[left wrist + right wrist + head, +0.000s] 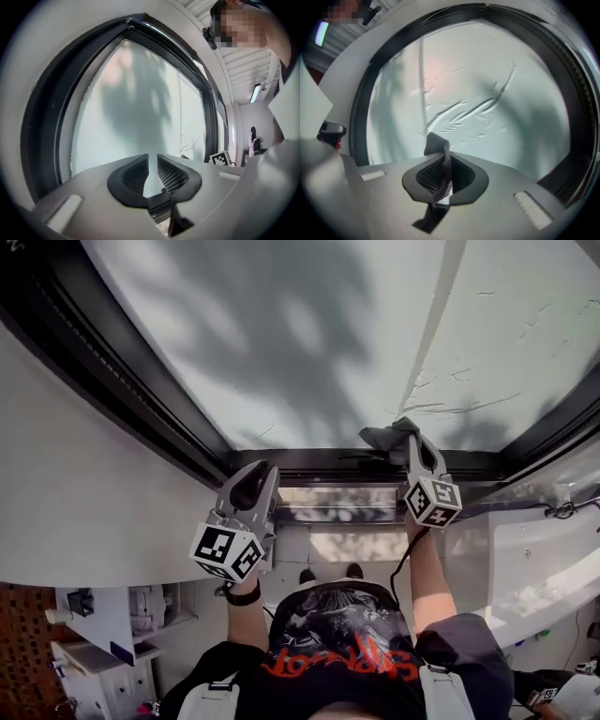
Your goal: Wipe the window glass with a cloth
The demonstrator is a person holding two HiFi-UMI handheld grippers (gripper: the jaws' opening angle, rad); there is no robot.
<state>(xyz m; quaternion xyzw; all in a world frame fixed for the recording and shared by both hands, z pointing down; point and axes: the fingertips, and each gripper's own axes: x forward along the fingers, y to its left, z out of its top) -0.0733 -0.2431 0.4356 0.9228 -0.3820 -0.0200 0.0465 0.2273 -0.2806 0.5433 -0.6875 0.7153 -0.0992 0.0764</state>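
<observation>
Scanning for print first: red lettering runs across the person's black shirt (342, 638), too warped to read, and the only other markings are the black-and-white squares on the two marker cubes.

Over on the left, the left gripper (251, 486) is raised toward the lower left corner of the window glass (309, 343), its cube (228, 554) facing the head camera and a dark band (242, 596) round the wrist below it. In the left gripper view, the left gripper (152, 171) has its jaws open by just a narrow slit, the ribbed pads (171, 174) close but not meeting. Nothing sits between them, only pale glass (136, 103) beyond, with a soft leafy shadow across it.

Moving right along the dark frame (319, 463) at the bottom of the pane, the right gripper (412, 442) is up at the lower edge, cube (432, 502) toward us. It is clamped on the cloth (384, 435), a dark grey wad bunched at the jaw tips, right by the frame rail. In the right gripper view, the right gripper (445, 171) pinches the cloth (439, 152) tight: one fold pokes up above the jaws toward the glass (487, 103), a tail hangs below. Whether the fabric touches the pane, I can't tell. Thin crease-like marks streak the glass ahead of it.
</observation>
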